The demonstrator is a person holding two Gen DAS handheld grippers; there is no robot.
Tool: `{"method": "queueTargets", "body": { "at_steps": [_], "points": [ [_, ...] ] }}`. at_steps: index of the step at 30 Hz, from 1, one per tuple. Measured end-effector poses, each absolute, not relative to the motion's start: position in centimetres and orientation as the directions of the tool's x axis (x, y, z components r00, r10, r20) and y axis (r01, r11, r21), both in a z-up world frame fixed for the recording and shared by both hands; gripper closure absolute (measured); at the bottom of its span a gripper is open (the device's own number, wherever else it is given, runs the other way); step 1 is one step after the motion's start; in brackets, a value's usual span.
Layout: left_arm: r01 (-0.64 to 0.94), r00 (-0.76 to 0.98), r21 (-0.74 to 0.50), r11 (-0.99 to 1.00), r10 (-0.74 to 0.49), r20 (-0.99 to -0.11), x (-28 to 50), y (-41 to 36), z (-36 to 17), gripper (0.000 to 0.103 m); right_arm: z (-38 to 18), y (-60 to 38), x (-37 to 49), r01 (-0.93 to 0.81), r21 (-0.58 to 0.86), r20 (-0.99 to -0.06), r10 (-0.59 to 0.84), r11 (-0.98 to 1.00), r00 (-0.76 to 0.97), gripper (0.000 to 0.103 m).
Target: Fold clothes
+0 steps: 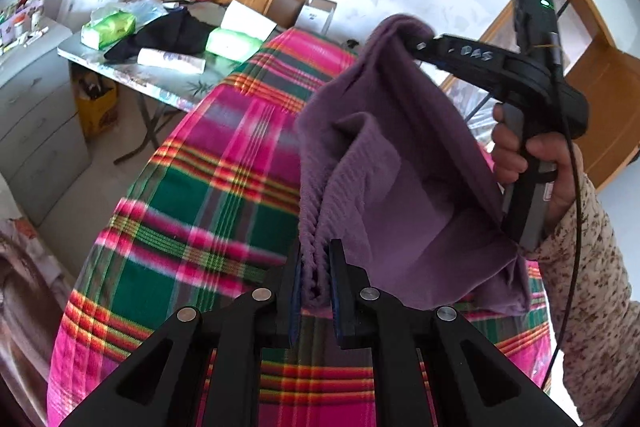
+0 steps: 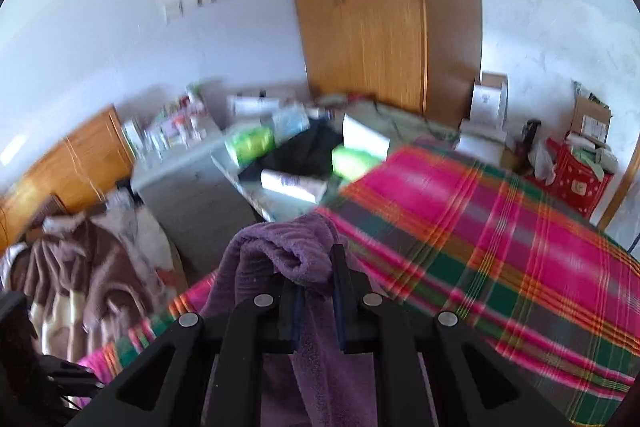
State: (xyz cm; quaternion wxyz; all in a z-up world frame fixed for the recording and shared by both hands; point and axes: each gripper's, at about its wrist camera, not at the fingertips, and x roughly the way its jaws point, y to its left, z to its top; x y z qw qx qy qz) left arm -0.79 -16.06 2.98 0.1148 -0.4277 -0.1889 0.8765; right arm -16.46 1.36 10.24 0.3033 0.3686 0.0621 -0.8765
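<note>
A purple fleece garment (image 1: 400, 155) hangs in the air above the plaid bed cover (image 1: 192, 187). My left gripper (image 1: 315, 269) is shut on its ribbed edge, the cloth pinched between the two black fingers. In the left wrist view my right gripper (image 1: 416, 45), held by a hand in a flowered sleeve, clamps another part of the garment up high at the right. In the right wrist view the right gripper (image 2: 316, 267) is shut on a rolled bunch of the purple garment (image 2: 280, 247), which drapes down over the fingers. The garment's lower part sags between both grips.
The bed cover (image 2: 500, 227) in pink and green plaid spreads below. A folding table (image 1: 132, 75) beside the bed carries tissue packs, a black cloth and a tube. Grey drawers (image 1: 36, 115) stand left. A wooden wardrobe (image 2: 360, 3) stands behind. Brown clothing (image 2: 80, 275) is heaped at the left.
</note>
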Motion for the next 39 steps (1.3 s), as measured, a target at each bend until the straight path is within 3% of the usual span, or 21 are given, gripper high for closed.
{"method": "queueTargets", "body": {
  "at_steps": [4,6,17,22,31,39],
  "points": [
    [-0.041,-0.584,-0.405,-0.914,0.35,-0.732,-1.3,-16.0,2.7,0.088,8.4,1.3,-16.9,0.573,0.158,-0.733,-0.484,-0.804,-0.478,0.088],
    [-0.03,-0.572,-0.397,-0.917,0.342,-0.746,-1.4,-16.0,2.6,0.086,8.5,2.9,-16.7,0.559,0.191,-0.738,-0.494,-0.807,-0.46,0.081],
    [0.006,-0.58,-0.374,-0.927,0.302,-0.757,-0.1,-16.1,4.0,0.077,9.9,12.7,-11.4,0.475,0.161,-0.726,-0.43,-0.865,-0.536,0.071],
    [-0.052,-0.592,-0.371,-0.927,0.328,-0.736,-0.3,-13.9,5.2,0.056,9.6,17.5,-7.5,0.419,0.135,-0.72,-0.379,-0.898,-0.581,0.064],
    [-0.172,-0.471,-0.485,-0.857,0.504,-0.724,-4.7,-7.4,5.3,0.055,7.9,23.2,-1.5,0.343,0.144,-0.731,-0.334,-0.928,-0.596,0.06],
    [-0.167,-0.39,-0.498,-0.851,0.521,-0.759,-9.0,-3.6,4.2,0.055,6.1,25.0,2.7,0.348,0.095,-0.735,-0.302,-0.933,-0.608,0.06]
  ]
}}
